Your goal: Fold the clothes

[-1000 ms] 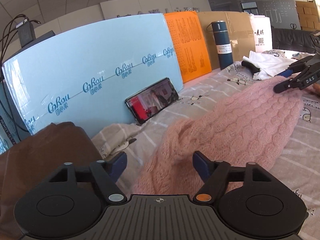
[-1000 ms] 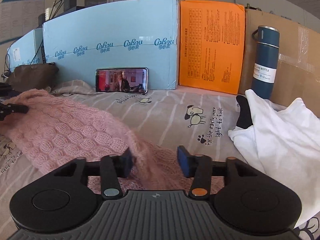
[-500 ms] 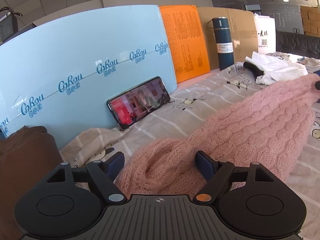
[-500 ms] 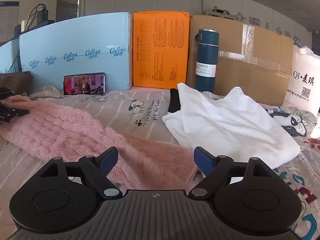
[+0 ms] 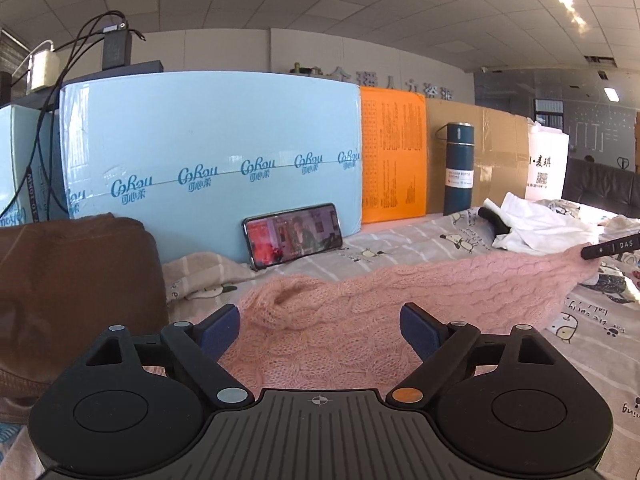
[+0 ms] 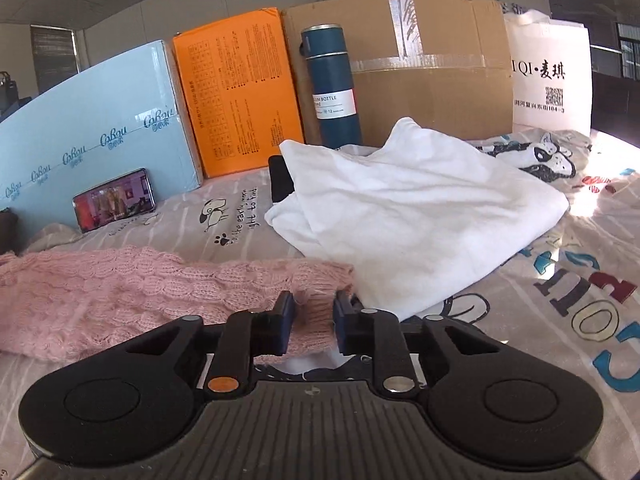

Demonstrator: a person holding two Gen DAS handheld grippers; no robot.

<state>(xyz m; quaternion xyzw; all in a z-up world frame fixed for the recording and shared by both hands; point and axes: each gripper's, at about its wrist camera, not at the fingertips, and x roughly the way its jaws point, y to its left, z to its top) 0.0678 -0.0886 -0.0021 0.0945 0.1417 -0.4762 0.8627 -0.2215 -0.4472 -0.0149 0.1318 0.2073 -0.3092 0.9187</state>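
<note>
A pink cable-knit sweater (image 5: 392, 300) lies stretched across the printed bed sheet (image 5: 420, 248). My left gripper (image 5: 320, 328) is open, its fingers on either side of the sweater's near end. My right gripper (image 6: 314, 316) is shut on the sweater's (image 6: 160, 280) other end, with knit bunched between its fingers. The right gripper's fingertip also shows at the far right of the left wrist view (image 5: 612, 248). A crumpled white garment (image 6: 416, 208) lies just behind the right gripper.
A phone (image 5: 294, 236) leans on a light blue box (image 5: 208, 160). An orange box (image 6: 236, 88), a dark blue bottle (image 6: 332, 88), a cardboard box (image 6: 432, 60) and a white bag (image 6: 552, 72) line the back. A brown bag (image 5: 72, 280) sits at the left.
My right gripper has closed on the sweater's end and pulled it rightward, next to the white garment. The sweater now lies stretched out longer. My left gripper stays open at its near end.
</note>
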